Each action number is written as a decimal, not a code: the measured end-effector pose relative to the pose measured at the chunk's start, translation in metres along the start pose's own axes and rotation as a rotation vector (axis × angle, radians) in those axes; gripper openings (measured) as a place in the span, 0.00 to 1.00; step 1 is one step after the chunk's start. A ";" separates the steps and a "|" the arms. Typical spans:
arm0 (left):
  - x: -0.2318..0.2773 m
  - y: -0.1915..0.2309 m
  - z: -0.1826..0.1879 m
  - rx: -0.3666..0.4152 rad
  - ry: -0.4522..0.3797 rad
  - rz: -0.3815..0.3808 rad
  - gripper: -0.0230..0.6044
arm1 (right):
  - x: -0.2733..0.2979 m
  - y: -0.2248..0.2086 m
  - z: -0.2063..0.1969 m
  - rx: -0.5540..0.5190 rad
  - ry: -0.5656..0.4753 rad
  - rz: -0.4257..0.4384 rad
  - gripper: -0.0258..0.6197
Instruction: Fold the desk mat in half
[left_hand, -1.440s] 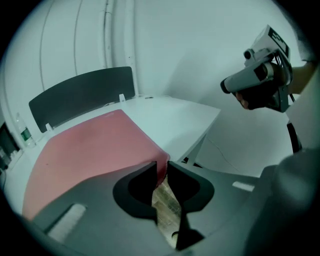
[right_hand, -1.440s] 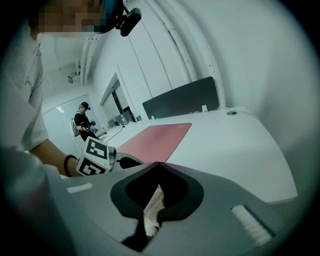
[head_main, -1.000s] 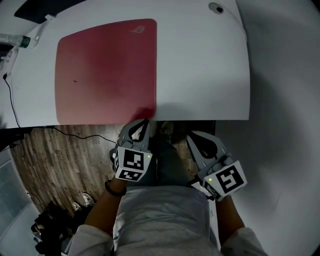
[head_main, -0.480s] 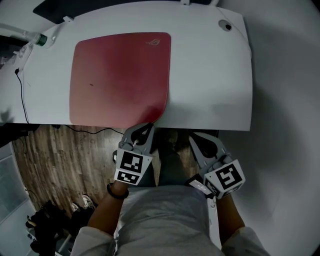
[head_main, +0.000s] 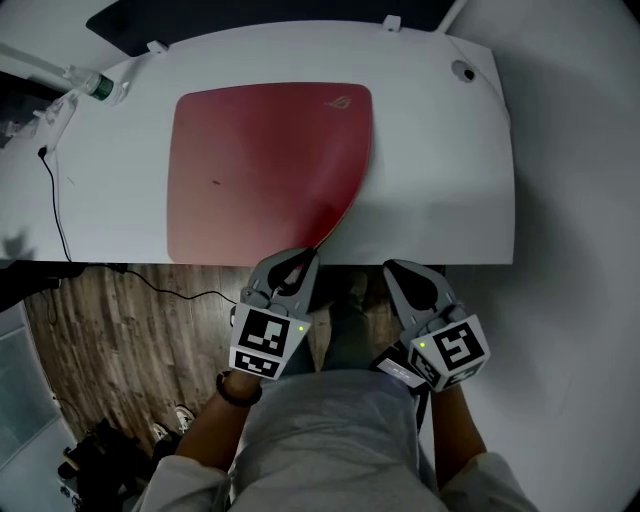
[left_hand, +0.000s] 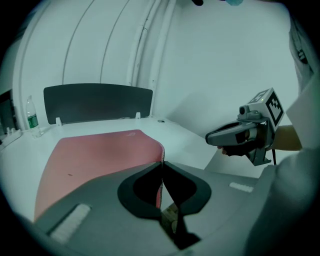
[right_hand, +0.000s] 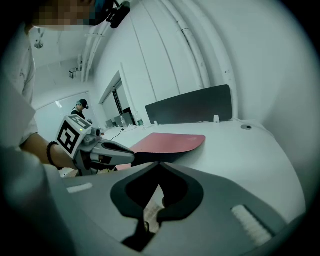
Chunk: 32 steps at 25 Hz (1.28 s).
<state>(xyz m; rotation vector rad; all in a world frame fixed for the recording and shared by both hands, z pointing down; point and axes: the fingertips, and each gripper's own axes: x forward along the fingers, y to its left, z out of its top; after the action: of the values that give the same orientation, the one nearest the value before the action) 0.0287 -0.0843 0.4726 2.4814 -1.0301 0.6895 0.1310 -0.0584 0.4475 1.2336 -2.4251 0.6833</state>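
A red desk mat (head_main: 265, 165) lies on the white desk (head_main: 440, 170), nearer its left side. Its near right corner is raised off the desk and drawn toward the front edge. My left gripper (head_main: 305, 256) is shut on that corner; in the left gripper view the mat's thin edge (left_hand: 161, 152) runs up between the closed jaws (left_hand: 161, 163). My right gripper (head_main: 396, 270) hovers just off the desk's front edge, to the right of the left one. It is shut with nothing in it (right_hand: 159, 164). The right gripper view shows the mat (right_hand: 172, 141) with its lifted corner in the left gripper (right_hand: 107, 153).
A plastic bottle (head_main: 88, 84) lies at the desk's far left, and a black cable (head_main: 52, 200) runs down the left side. A dark panel (head_main: 250, 14) stands along the back edge. A round grommet (head_main: 463, 71) sits far right. Wooden floor (head_main: 120, 330) lies below.
The mat's near right corner has risen and been drawn toward the front edge in the left gripper, slanting the mat's right edge. The right gripper stays shut beside it.
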 end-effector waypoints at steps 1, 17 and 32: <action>-0.005 0.006 0.003 0.007 -0.008 -0.006 0.09 | 0.004 0.005 0.003 0.002 -0.005 -0.012 0.05; -0.070 0.103 0.002 -0.028 -0.070 0.010 0.09 | 0.060 0.079 0.030 -0.019 -0.032 -0.039 0.05; -0.110 0.164 -0.038 -0.127 -0.055 0.106 0.09 | 0.095 0.122 0.035 -0.086 -0.006 0.025 0.05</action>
<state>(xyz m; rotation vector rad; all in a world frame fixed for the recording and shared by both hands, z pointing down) -0.1700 -0.1137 0.4657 2.3628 -1.1941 0.5714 -0.0253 -0.0784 0.4335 1.1744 -2.4515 0.5765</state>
